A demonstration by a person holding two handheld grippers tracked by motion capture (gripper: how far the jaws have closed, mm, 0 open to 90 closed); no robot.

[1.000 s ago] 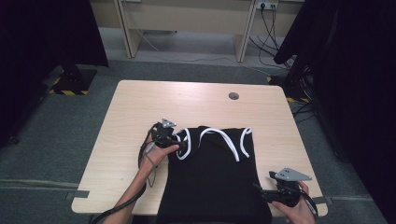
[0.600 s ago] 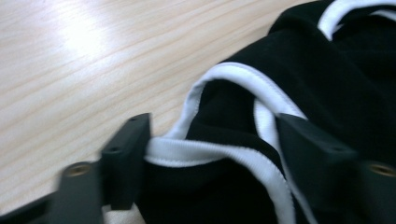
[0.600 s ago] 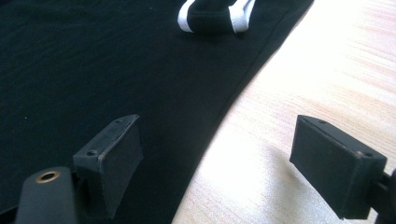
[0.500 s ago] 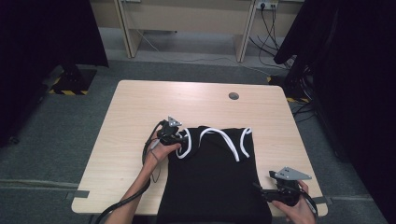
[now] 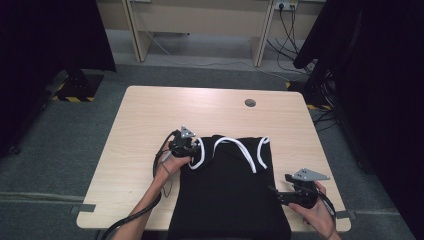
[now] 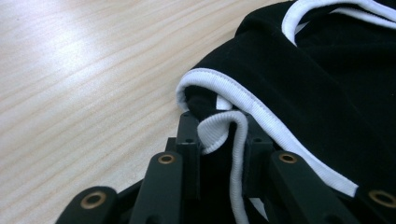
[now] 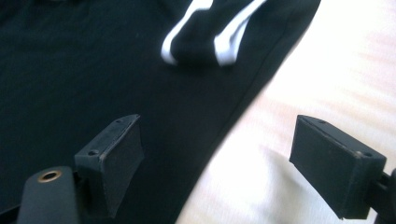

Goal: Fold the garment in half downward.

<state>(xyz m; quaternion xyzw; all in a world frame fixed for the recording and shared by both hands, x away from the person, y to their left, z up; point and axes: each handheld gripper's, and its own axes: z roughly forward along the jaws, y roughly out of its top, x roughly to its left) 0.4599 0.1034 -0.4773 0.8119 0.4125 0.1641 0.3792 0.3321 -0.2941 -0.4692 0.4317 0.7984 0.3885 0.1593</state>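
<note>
Item: black garment (image 5: 230,195) with white trim (image 6: 233,126), lying flat on the desk (image 5: 150,115).

Left claw (image 5: 192,150): jaws have just been closing, now clenched on a fold of the white trim at the garment's top corner.

Right claw (image 7: 219,158): released, jaws wide, straddling the garment's side edge, one jaw over cloth, one over bare desk.
</note>
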